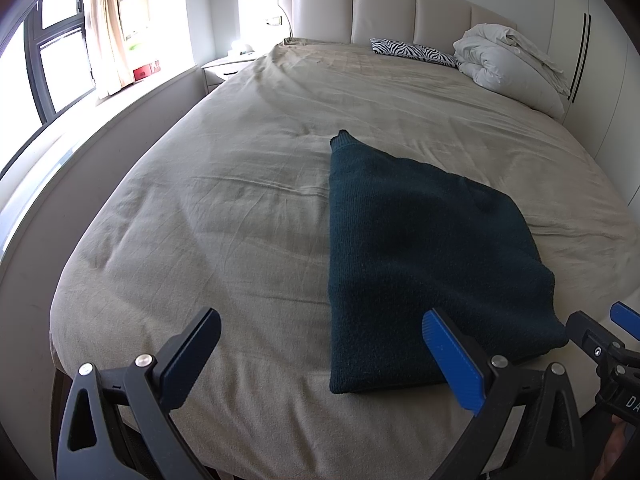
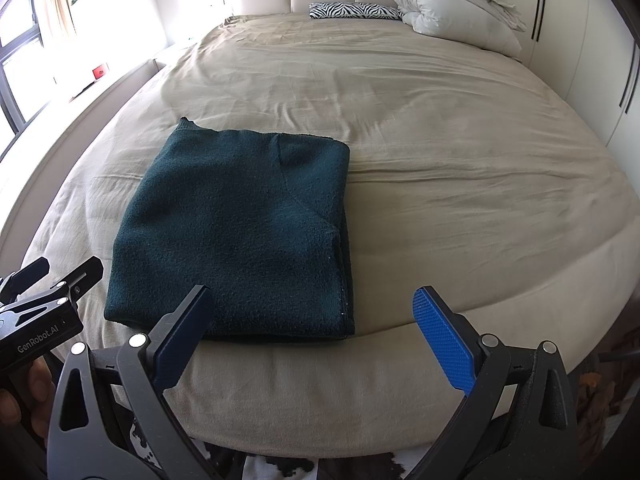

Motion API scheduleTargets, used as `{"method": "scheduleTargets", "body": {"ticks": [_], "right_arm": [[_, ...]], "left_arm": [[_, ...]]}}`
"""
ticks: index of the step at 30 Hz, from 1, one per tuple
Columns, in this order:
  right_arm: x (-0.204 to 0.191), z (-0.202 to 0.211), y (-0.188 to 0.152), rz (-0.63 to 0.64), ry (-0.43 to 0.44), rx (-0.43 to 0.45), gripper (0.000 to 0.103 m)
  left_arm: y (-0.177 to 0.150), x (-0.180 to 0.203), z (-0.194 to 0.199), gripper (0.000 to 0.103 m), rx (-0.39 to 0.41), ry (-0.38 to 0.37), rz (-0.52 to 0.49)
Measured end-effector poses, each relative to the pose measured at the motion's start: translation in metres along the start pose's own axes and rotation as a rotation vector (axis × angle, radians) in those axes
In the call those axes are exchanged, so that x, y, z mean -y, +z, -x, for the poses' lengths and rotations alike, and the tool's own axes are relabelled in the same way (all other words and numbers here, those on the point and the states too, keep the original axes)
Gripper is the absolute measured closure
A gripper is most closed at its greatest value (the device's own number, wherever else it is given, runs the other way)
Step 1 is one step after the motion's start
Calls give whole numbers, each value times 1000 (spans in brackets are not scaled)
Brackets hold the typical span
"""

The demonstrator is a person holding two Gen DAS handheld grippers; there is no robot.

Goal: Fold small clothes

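A dark green knit garment lies folded into a compact rectangle near the foot of the bed; it also shows in the right wrist view. My left gripper is open and empty, held just short of the garment's near left corner. My right gripper is open and empty, in front of the garment's near right edge. Each gripper shows at the edge of the other's view: the right one, the left one.
The beige bedsheet covers a wide bed. A zebra-print pillow and a bundled white duvet lie at the headboard. A window ledge runs along the left; wardrobe doors stand at the right.
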State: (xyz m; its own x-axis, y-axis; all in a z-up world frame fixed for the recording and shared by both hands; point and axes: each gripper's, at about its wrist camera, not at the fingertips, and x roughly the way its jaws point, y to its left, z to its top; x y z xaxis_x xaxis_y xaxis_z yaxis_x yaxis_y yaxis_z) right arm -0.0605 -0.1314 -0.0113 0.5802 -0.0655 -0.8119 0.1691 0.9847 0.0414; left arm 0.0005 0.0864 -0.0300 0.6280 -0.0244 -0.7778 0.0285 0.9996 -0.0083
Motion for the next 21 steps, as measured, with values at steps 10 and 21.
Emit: {"method": "scheduleTargets", "body": {"ticks": [10,21], "right_arm": [[1,0,-1,-1,1,-2,2],[0,0,-7,-6,3,-7,2]], "left_arm": [[0,0,0,0,-1,0,-1],[-2,-1,-1,0,1,-3,-7]]}}
